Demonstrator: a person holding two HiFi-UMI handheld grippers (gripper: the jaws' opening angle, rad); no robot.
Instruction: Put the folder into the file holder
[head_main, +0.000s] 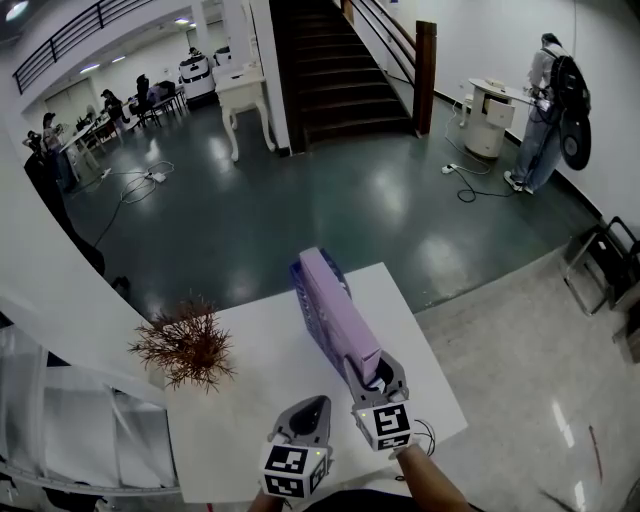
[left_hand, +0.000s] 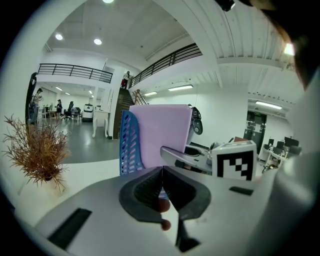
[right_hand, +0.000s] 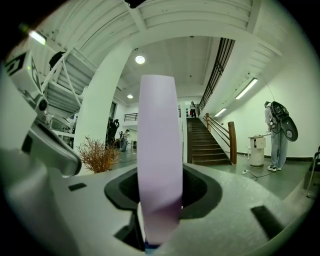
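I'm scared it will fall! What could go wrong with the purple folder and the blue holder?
1. The right gripper pinches only the near end of the flat lilac folder, so its far end could tilt and catch on the wall of the blue perforated plastic file holder.
2. That holder stands close to the far edge of the white table; a hard push might slide it off.

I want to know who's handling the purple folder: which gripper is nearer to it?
Right. The right gripper is clamped on the near end of the folder. The left gripper sits shut and empty beside the right one, short of the folder.
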